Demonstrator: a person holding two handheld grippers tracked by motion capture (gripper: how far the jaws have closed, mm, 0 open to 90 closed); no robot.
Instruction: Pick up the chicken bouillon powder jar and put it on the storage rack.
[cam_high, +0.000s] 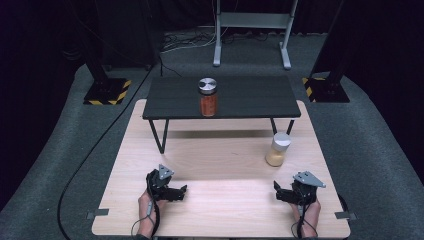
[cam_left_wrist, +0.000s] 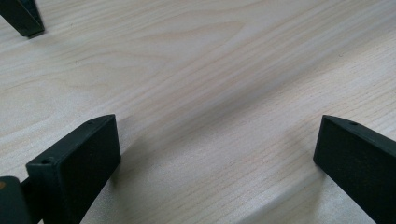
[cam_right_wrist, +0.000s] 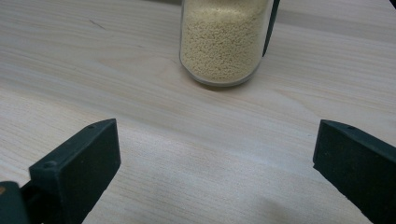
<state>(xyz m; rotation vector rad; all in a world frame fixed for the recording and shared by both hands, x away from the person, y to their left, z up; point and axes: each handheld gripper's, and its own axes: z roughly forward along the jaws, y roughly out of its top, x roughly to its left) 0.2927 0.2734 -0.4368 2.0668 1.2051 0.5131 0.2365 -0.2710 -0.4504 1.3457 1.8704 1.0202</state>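
While both grippers rest low on the wooden table (cam_high: 150, 220) in the high view, the jar of pale grains (cam_high: 277, 149) stands just ahead of the right gripper (cam_high: 278, 192), beside the black shelf (cam_high: 250, 97) carrying an orange-filled jar (cam_high: 207, 97). The left gripper (cam_left_wrist: 217, 154) has its jaws spread wide over bare wood. The right gripper view likewise shows wide jaws, empty, facing the jar; glass looks slick, rigid and breakable, so grasp mid-body below the lid.

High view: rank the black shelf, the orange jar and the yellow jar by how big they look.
1. Black shelf, by far the largest.
2. Orange jar and yellow jar: they look about alike. The orange one stands farther off and raised on the shelf, so I won't rank them.
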